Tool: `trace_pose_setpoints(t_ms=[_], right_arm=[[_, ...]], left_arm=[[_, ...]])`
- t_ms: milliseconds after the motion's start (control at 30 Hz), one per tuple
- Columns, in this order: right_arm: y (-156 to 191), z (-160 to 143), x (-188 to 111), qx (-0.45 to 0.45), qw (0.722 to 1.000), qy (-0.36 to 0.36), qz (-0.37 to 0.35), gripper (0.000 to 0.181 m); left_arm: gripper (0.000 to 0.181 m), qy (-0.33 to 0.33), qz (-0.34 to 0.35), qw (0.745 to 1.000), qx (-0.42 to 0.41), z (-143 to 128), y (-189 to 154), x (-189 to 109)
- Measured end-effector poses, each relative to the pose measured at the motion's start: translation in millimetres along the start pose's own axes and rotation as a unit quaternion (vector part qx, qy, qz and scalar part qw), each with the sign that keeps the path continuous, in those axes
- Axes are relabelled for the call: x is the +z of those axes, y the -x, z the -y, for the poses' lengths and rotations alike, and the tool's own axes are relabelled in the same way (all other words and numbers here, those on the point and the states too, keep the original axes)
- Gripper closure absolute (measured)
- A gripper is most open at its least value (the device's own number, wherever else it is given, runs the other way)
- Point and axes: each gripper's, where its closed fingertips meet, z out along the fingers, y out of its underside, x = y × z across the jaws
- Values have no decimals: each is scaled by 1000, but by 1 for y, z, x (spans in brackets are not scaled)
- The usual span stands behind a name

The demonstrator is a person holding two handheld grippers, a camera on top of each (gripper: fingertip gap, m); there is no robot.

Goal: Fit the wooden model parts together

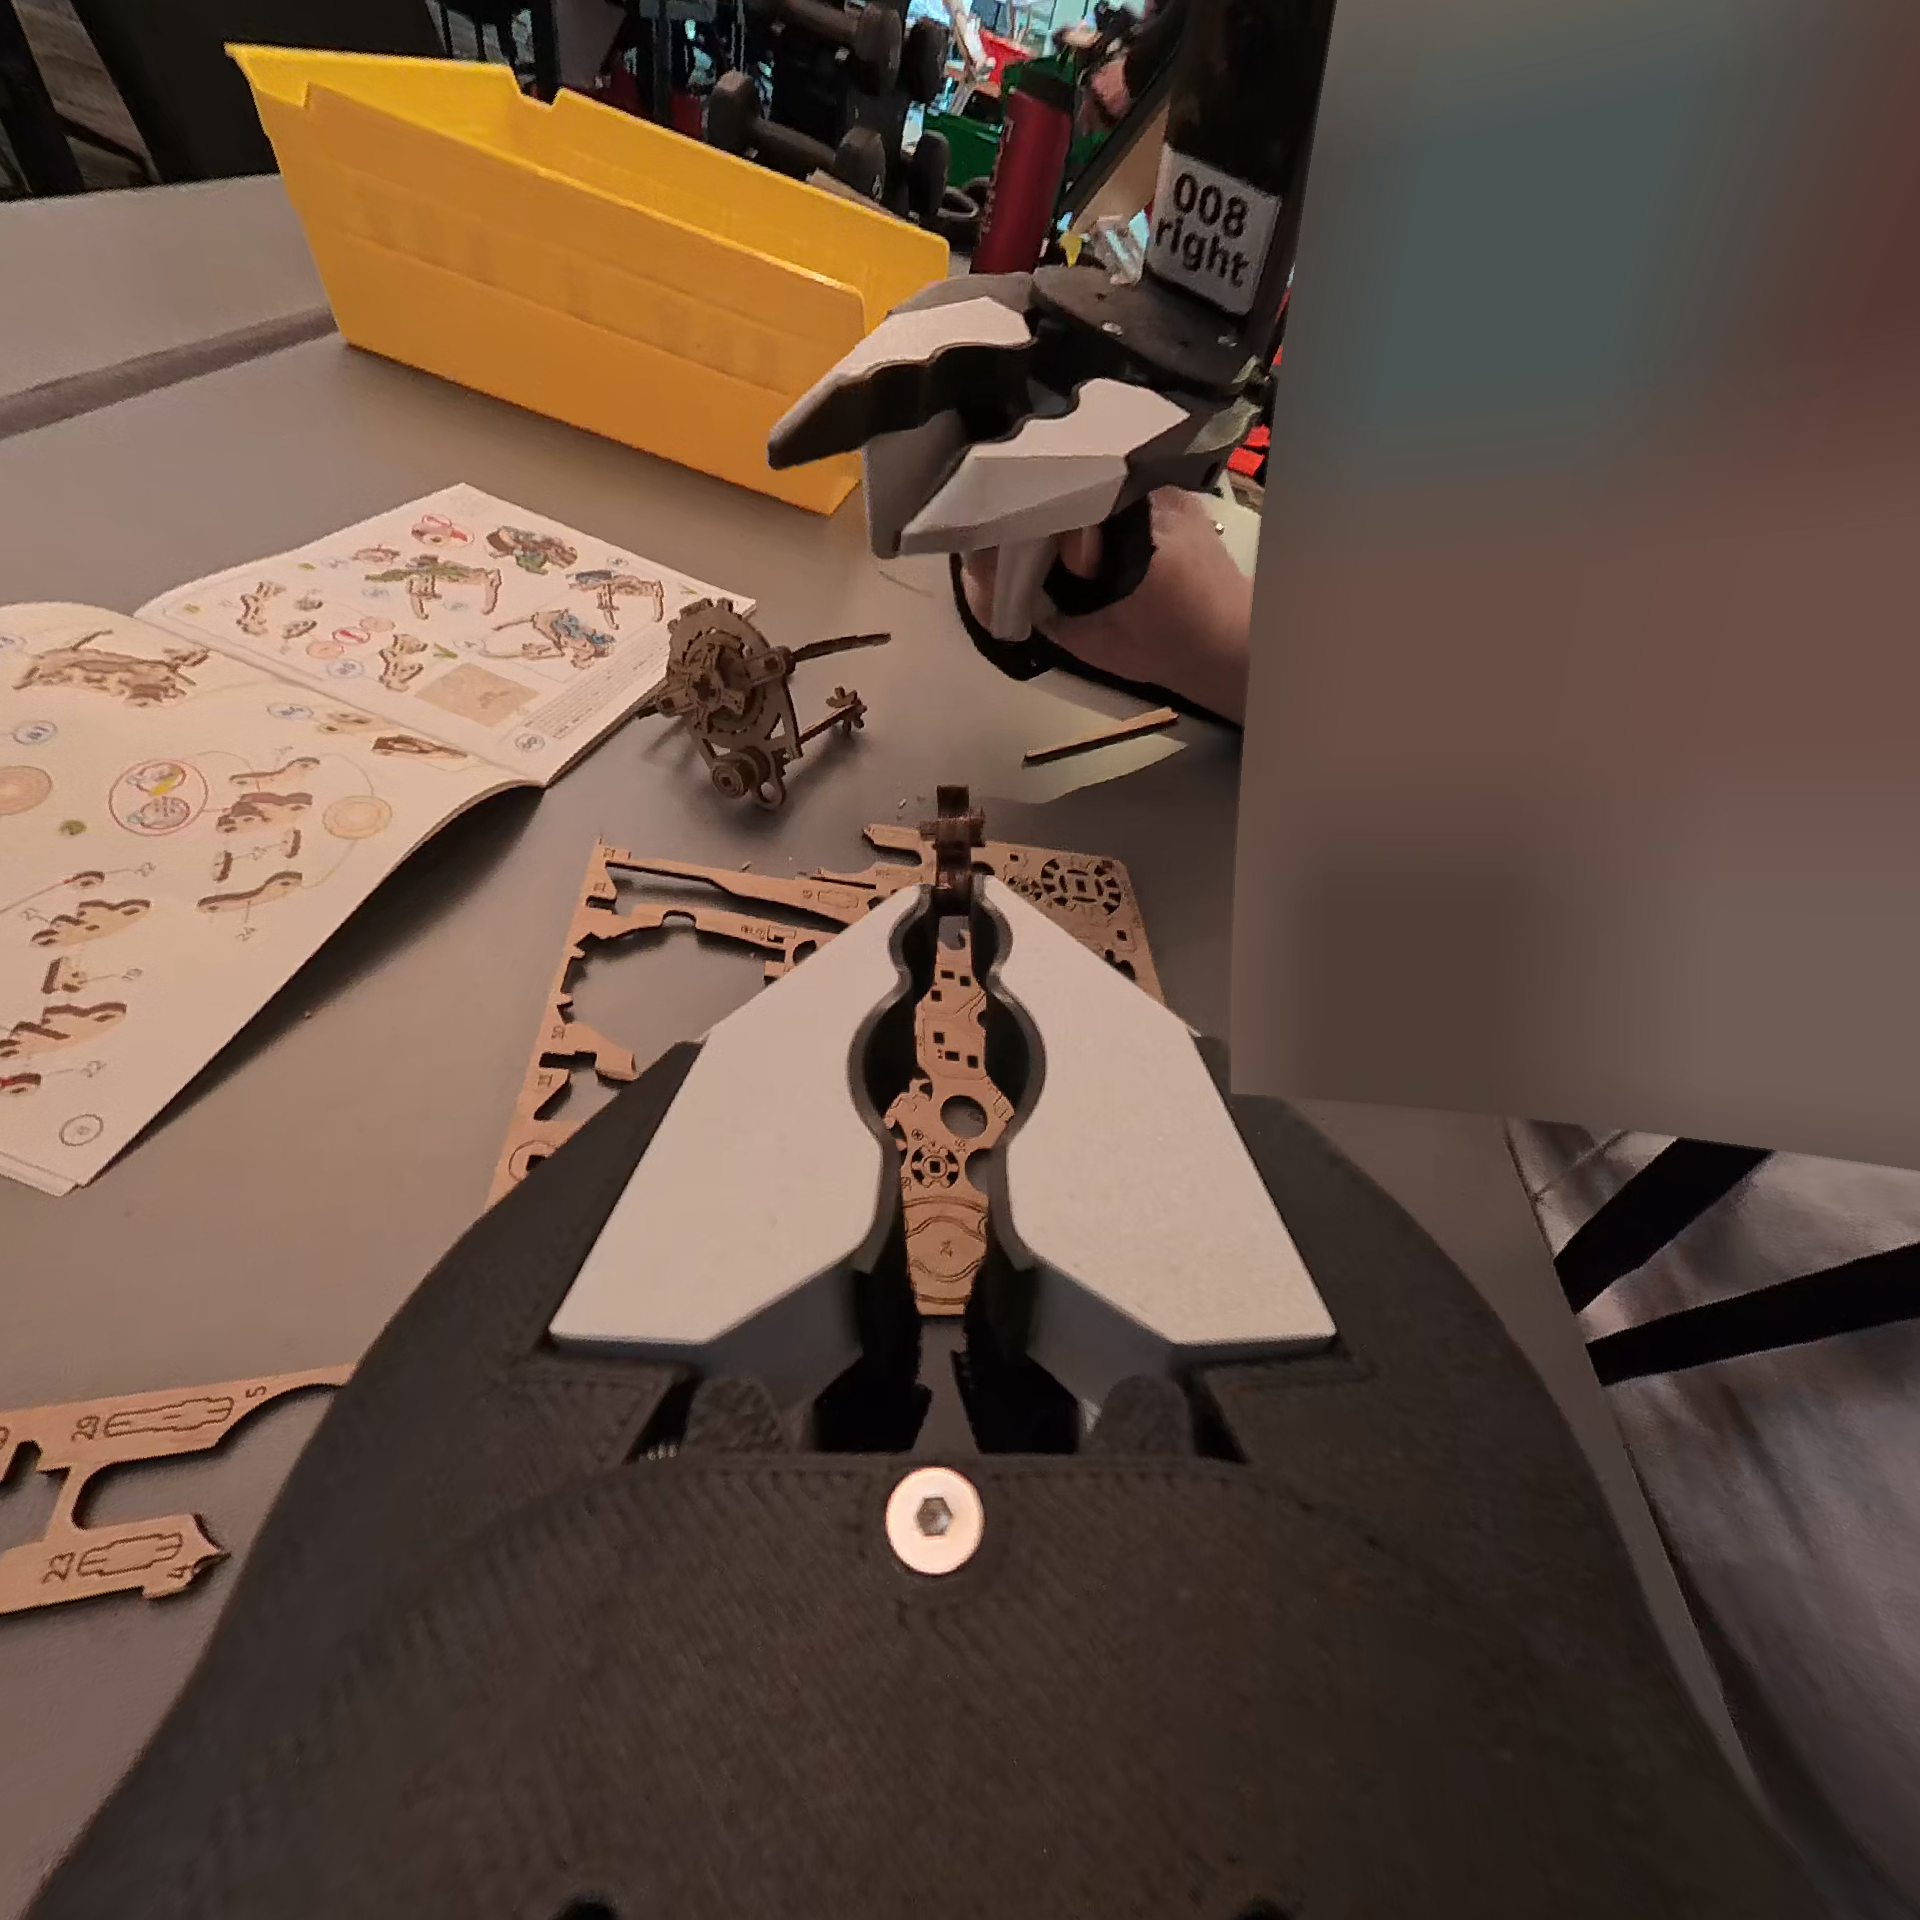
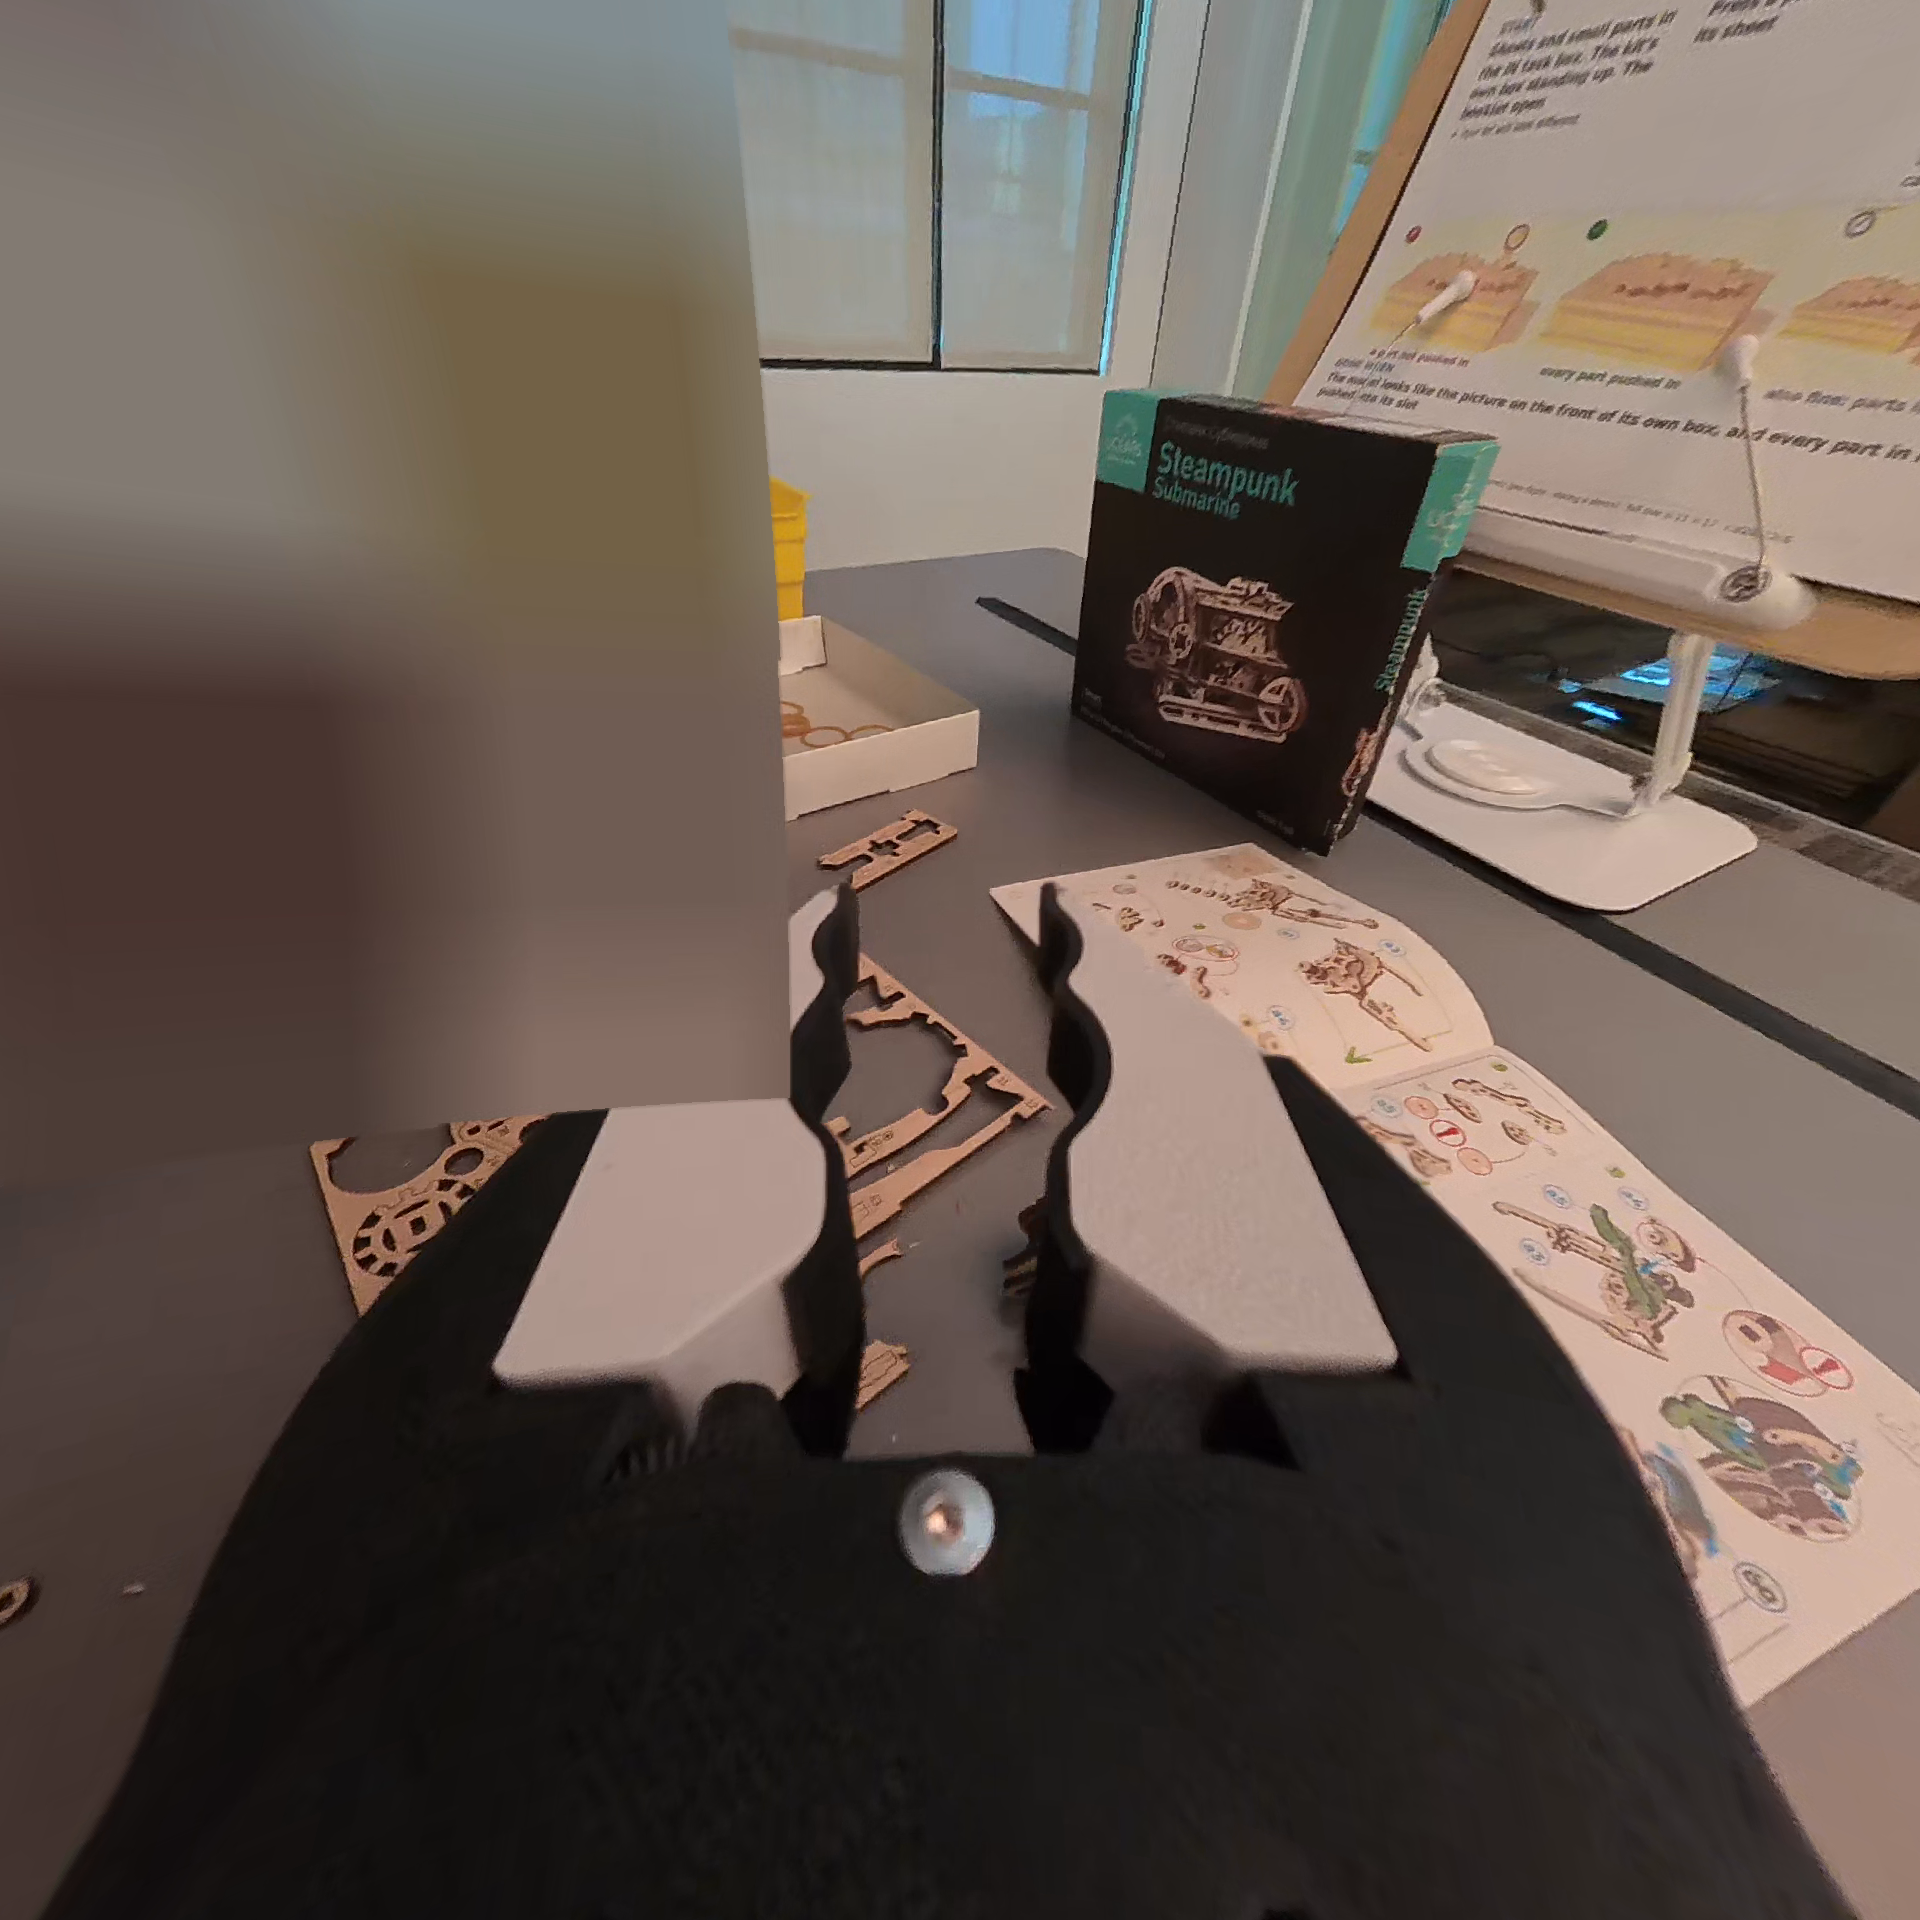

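My left gripper is shut on a small dark wooden part that stands up out of its fingertips, above a pale wooden parts sheet lying on the grey table. A partly built dark wooden assembly with a gear ring and rods lies just beyond the sheet. My right gripper is open and empty, held above the sheet. It also shows in the left wrist view, raised to the right of the assembly, held by a hand.
An open instruction booklet lies left of the assembly. A yellow bin stands behind it. A sheet remnant and a thin stick lie loose. The kit box, a white tray and a propped board stand farther off.
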Motion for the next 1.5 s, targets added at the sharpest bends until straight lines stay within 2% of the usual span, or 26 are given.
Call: trace_pose_setpoints(t_ms=[33,467,633,733,900,967,1067,1133,1267,1333,1500], right_arm=[[-1,0,-1,-2,1000,0,-3,149],[-7,21,-14,-43,997,-70,1,149],[-14,27,-22,-70,992,-101,-25,149],[-18,24,-22,-75,991,-106,-41,151],[-17,21,-16,-94,991,-82,-41,151],[-10,20,-13,-94,992,-76,-22,150],[21,19,-4,-77,993,-67,64,150],[41,14,6,-114,988,-48,89,146],[79,-9,25,-211,971,16,112,146],[84,-20,30,-241,964,37,107,150],[88,-24,34,-277,955,48,98,151]], left_arm=[[177,-4,-2,1000,1,1,-1,0],[177,-44,-32,998,18,14,-9,-9],[177,-54,-38,997,26,18,-14,-10],[178,-65,-44,997,21,22,-16,-12],[178,-53,-33,998,-20,15,-3,-13],[177,-55,-38,997,-40,14,0,-14],[178,-68,-51,994,-67,18,0,-17],[177,-71,-61,991,-91,19,0,-17],[177,-60,-77,986,-133,16,-3,-12],[177,-48,-75,987,-135,12,-3,-10],[177,-21,-87,983,-160,4,-8,-2]])
